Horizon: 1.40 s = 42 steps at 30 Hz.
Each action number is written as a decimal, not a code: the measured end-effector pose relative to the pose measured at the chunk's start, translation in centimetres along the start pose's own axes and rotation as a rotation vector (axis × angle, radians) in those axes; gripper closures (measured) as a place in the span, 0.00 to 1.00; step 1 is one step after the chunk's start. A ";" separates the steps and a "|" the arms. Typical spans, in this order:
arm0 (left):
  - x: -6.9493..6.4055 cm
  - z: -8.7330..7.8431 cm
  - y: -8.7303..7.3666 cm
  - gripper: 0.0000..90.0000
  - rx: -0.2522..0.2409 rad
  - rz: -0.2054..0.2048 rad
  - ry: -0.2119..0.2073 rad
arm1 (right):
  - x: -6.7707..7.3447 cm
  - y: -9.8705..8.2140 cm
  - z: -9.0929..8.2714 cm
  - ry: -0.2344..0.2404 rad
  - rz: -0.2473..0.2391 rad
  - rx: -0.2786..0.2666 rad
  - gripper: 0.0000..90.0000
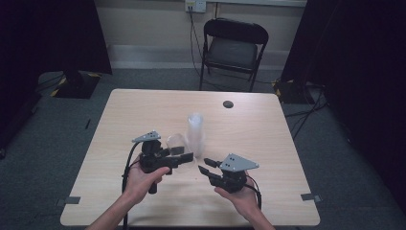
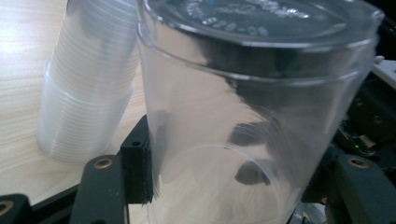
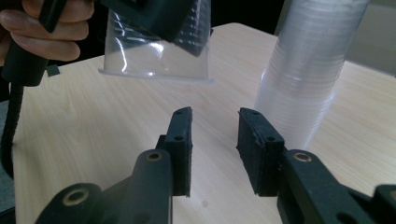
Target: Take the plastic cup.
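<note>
Gripping clear cup [image 2: 243,121] w/ left hand-held gripper [image 1: 184,156], rt apart.

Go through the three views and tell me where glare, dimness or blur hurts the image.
High view: dim, dark room edges, clear cup stack faint. Left gripper view: held cup blurred from closeness, reflections on its wall, glare on the table. Right gripper view: sharp on the right tongs, soft farther back.

We saw a black folding metal chair [image 1: 233,48] behind the pale wooden table [image 1: 143,115], grey carpet floor [image 1: 57,129], cream wall [image 1: 148,21].
</note>
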<state>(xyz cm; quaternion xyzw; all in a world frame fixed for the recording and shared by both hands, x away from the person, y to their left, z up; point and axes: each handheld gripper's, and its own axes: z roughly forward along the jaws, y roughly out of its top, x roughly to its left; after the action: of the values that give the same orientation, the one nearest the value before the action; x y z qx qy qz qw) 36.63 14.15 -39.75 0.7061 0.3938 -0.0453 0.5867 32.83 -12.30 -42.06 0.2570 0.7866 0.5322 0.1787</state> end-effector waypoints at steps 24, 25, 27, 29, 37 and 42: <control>0.0 0.4 -0.3 0.43 -0.032 -0.159 -0.124 | 1.2 0.6 0.7 -0.025 -0.129 -0.153 0.79; -0.1 0.4 -0.4 0.43 -0.031 -0.158 -0.127 | 1.2 0.6 0.8 -0.027 -0.135 -0.160 0.79; -0.2 0.5 -0.4 0.43 -0.041 -0.160 -0.132 | 1.3 0.6 1.0 -0.038 -0.148 -0.175 0.79; -0.3 0.5 -0.3 0.43 -0.049 -0.169 -0.141 | 1.3 0.6 1.1 -0.042 -0.150 -0.194 0.79; -0.9 0.8 -0.3 0.43 -0.051 -0.178 -0.176 | 1.4 1.1 1.6 -0.065 -0.169 -0.250 0.79; -1.0 1.0 -0.4 0.42 -0.047 -0.197 -0.188 | 1.5 1.0 1.8 -0.073 -0.177 -0.268 0.80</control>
<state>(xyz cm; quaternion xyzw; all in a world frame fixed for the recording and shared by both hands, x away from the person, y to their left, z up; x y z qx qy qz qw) 36.05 12.80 -39.83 0.6428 0.4055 -0.1594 0.6300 32.82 -9.74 -41.78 0.1798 0.7212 0.6049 0.2858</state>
